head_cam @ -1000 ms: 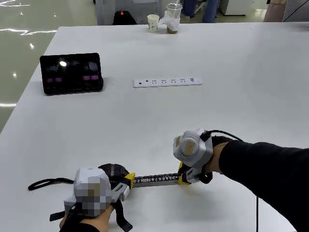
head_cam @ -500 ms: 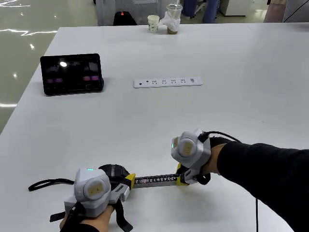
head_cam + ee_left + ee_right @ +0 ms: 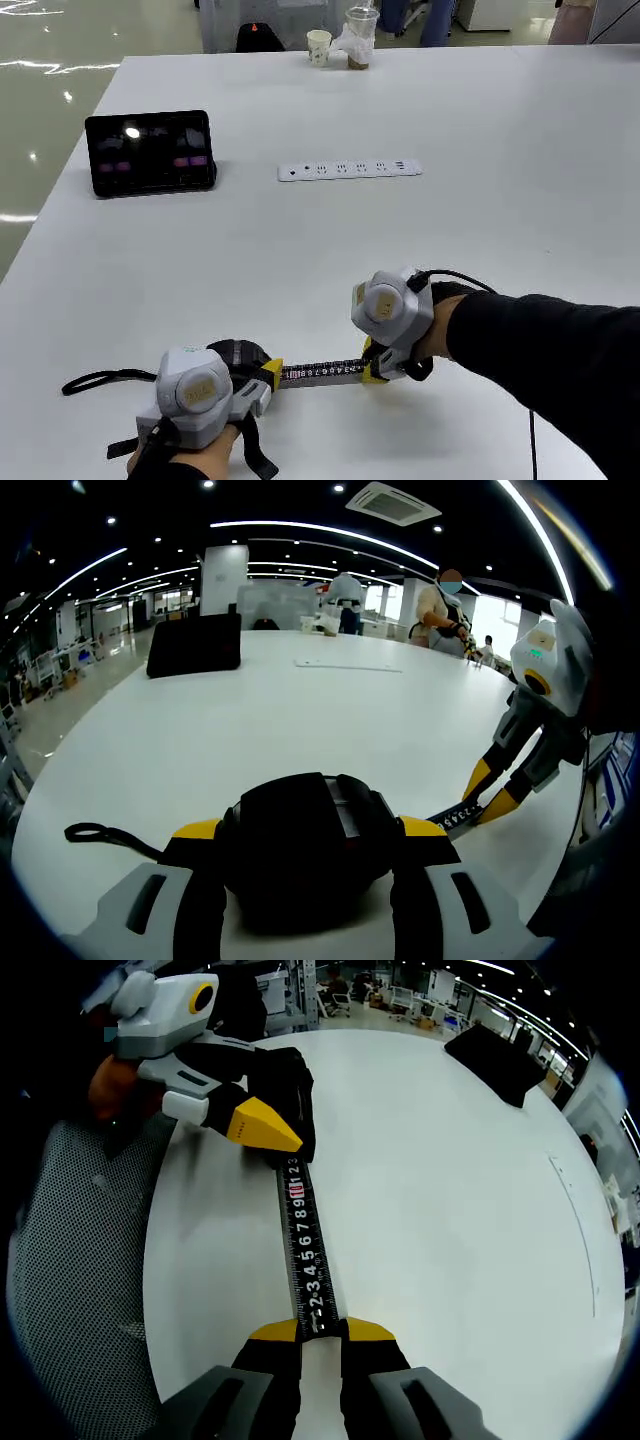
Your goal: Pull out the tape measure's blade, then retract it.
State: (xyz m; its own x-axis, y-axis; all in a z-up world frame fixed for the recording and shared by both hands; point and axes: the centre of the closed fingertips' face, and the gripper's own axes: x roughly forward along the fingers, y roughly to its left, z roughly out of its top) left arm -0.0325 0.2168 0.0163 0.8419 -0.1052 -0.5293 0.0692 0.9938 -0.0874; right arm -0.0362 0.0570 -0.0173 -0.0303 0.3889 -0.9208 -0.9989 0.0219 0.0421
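1. Tape measure (image 3: 305,845): black case low on the worktop (image 3: 300,250), close to the near edge, clamped on both sides by the left fingers (image 3: 197,829), closed snug against it.
2. Short run of blade (image 3: 305,1250) out of the case, lying flat along the worktop, its end pinched between the right fingers (image 3: 276,1332), all but shut on the tip.
3. Step in hand, as a judgement: pull-out, at an early stage with little blade exposed; the last part of a retraction would look much the same, so not certain.
4. Next move, if pulling: draw the right fingers straight away from the case along the blade's own line, pinch kept firm, case kept pinned. For the return: ease back under control rather than release, lest the blade snap home.
5. Pose: left hand (image 3: 185,460) low behind the case, pointing along the blade; right arm in a dark sleeve (image 3: 540,340) reaching in from the right, wrist angled down, facing the case with the blade between.
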